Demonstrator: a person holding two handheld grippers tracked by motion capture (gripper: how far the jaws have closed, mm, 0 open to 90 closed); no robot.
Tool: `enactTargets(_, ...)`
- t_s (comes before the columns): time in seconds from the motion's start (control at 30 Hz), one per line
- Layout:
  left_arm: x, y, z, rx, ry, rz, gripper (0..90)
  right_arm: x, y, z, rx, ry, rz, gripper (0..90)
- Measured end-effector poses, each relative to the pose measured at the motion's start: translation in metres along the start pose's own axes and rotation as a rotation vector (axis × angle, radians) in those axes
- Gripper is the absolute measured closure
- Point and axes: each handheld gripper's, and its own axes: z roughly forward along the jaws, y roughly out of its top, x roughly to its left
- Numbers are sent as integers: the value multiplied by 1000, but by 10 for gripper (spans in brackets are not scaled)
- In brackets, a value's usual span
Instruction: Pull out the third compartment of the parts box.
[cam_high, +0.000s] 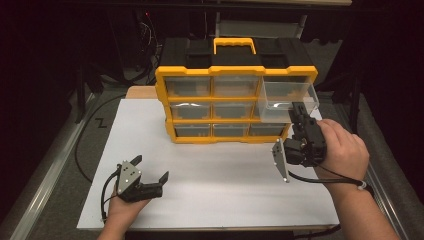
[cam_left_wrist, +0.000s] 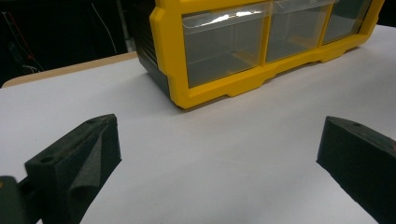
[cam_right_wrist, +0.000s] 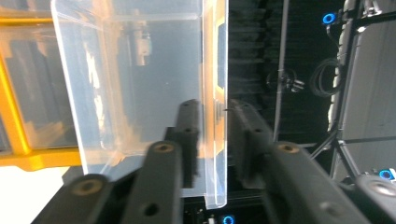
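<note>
A yellow and black drawer organizer (cam_high: 186, 71) with a yellow handle stands at the back of the white table (cam_high: 215, 195). Its top right clear drawer (cam_high: 280, 92) is pulled out and looks empty. My right gripper (cam_high: 299, 109) reaches up to that drawer's front. In the right gripper view the clear front wall (cam_right_wrist: 215, 70) stands between the two jaws of my right gripper (cam_right_wrist: 215, 119), with the pads just off it on either side. My left gripper (cam_high: 151, 168) rests low at the table's front left, jaws wide open and empty. In the left gripper view, my left gripper (cam_left_wrist: 219, 154) faces the organizer's bottom row (cam_left_wrist: 224, 46).
The other clear drawers (cam_high: 235, 86) are pushed in. A wooden board edge (cam_high: 140, 92) shows behind the white surface on the left. Cables (cam_high: 82, 150) trail along the table's left side. Dark stands and equipment surround the table.
</note>
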Motion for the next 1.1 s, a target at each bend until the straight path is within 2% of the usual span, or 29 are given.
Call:
enactTargets(0.03,0,0,-1,-1,0,-1,5,-2,1,-2,-12,4,-1,657)
enactTargets(0.3,0,-1,1,8,3,-5,5,4,2,-16,-33,25,27,592)
enactTargets(0.37,0,-1,1,8,3,-9,5,12,4,-24,-60,44,32,572)
enactTargets(0.43,0,-1,1,6,4,-11,5,15,5,-26,-62,49,35,567)
enactTargets(0.6,1,-1,1,5,3,-13,5,39,9,-30,-85,98,31,510)
enactTargets(0.63,1,-1,1,5,3,-13,5,39,9,-30,-85,98,31,510)
enactTargets(0.67,1,-1,1,5,2,-12,5,54,11,-30,-88,132,27,491)
enactTargets(0.77,2,-1,1,6,0,-11,5,74,11,-28,-88,172,9,475)
enactTargets(0.93,2,-1,1,2,1,-12,5,113,9,-25,-67,252,5,459)
enactTargets(0.97,2,-1,1,2,1,-12,5,113,9,-25,-67,252,5,459)
enactTargets(1.0,2,-1,1,2,0,-13,5,127,7,-25,-52,281,6,454)
enactTargets(1.07,3,-1,1,3,-1,-13,5,139,5,-25,-35,305,12,449)
enactTargets(1.1,3,-1,1,4,-1,-12,5,139,5,-25,-35,305,12,449)
